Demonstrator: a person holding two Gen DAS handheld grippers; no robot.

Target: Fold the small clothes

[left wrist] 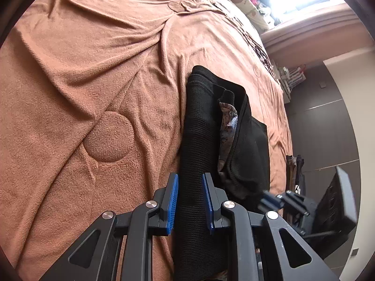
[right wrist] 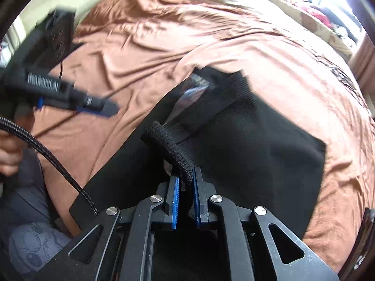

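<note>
Blue pads up close: the right gripper [right wrist: 186, 182] has pinched a rolled edge of the black garment [right wrist: 246, 140] between its fingers, jaws narrow and clamped on cloth. That rolled strip rises out of the pads and curls away from the camera. On the other side, the left gripper [left wrist: 189, 187] has a long black band of the same garment [left wrist: 199, 128] running between its pads; the gap is narrow and the cloth fills it, so I read that as a grip too.

Where's the garment? Spread over the brown blanket [left wrist: 93, 82] on the bed, near the bed's edge, with a patterned lining [left wrist: 226, 121] peeking out between black layers. From the right wrist view a broad flat panel lies smooth across the blanket, while the part nearer the grippers is bunched and doubled.

Progress, by my judgement: early to middle. Some layers already overlap, yet the shape is loose and lopsided, nothing like a tidy packet. Both edges are in hand, so a fold across looks like the step in play; squaring up is left.
</note>
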